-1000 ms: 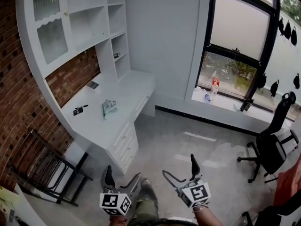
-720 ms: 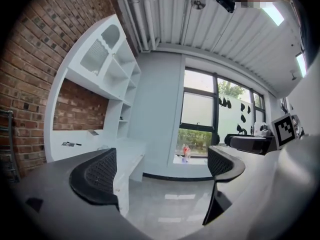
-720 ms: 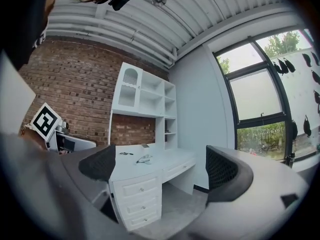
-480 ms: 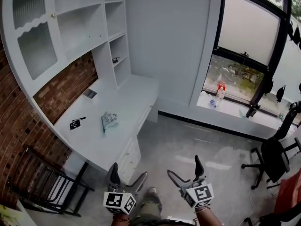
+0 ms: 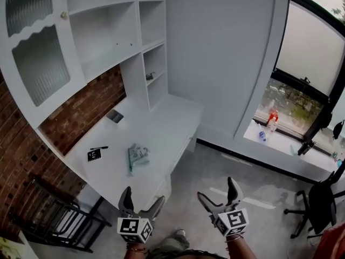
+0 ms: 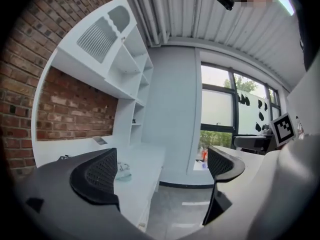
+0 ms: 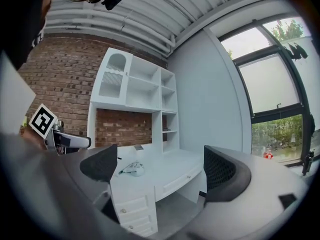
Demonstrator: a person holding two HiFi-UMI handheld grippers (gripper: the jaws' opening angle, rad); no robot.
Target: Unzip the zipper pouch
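A small pale green zipper pouch (image 5: 138, 156) lies flat on the white desk (image 5: 167, 128), also seen as the pouch (image 7: 131, 169) and the pouch (image 6: 123, 171) in the two gripper views. My left gripper (image 5: 141, 205) hangs open at the bottom of the head view, short of the desk's near edge. My right gripper (image 5: 220, 196) is open too, over the grey floor. Nothing is between either pair of jaws, and both are well away from the pouch.
A black marker card (image 5: 94, 155) and a grey plate (image 5: 115, 116) lie on the desk left of the pouch. White shelves (image 5: 108, 31) rise above the brick wall. A black folding chair (image 5: 51, 220) stands left, an office chair (image 5: 318, 209) right, bottles (image 5: 271, 117) on the window sill.
The view has moved closer to the desk and turned left; the pouch now lies nearer the bottom centre. Both grippers stay open and held in front.
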